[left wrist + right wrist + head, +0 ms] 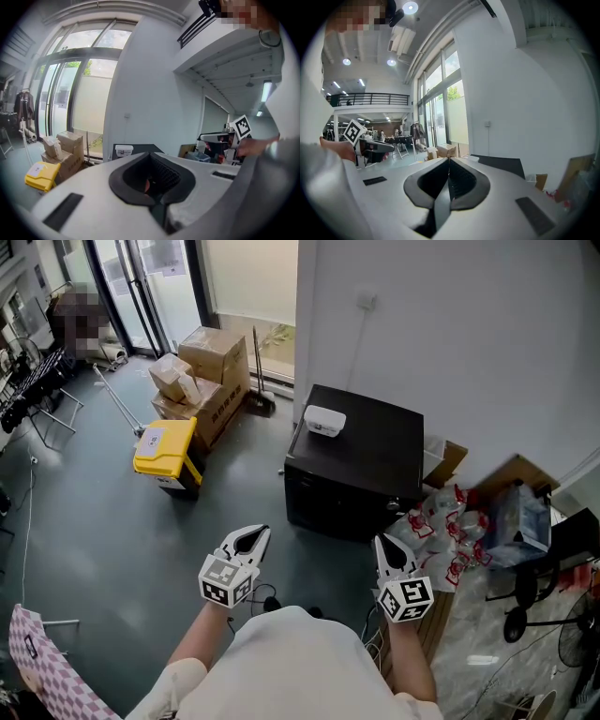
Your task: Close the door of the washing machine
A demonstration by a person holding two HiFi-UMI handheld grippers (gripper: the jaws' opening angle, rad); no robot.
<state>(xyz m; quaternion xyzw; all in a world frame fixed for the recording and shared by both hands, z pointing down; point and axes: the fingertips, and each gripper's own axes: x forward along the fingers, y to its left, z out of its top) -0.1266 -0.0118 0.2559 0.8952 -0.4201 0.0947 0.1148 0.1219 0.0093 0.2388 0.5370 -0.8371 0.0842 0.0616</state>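
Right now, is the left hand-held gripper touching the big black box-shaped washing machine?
Apart. The head view shows grey floor between the left hand-held gripper and the black box-shaped washing machine.

The person stands with both bare forearms stretched forward from the body, the left forearm (199, 641) angled a little inward and the right forearm (410, 657) straight. The left claw (264, 532) and the right claw (380, 542) point forward, slightly down, well apart. Both have their jaws pressed together, holding nothing.
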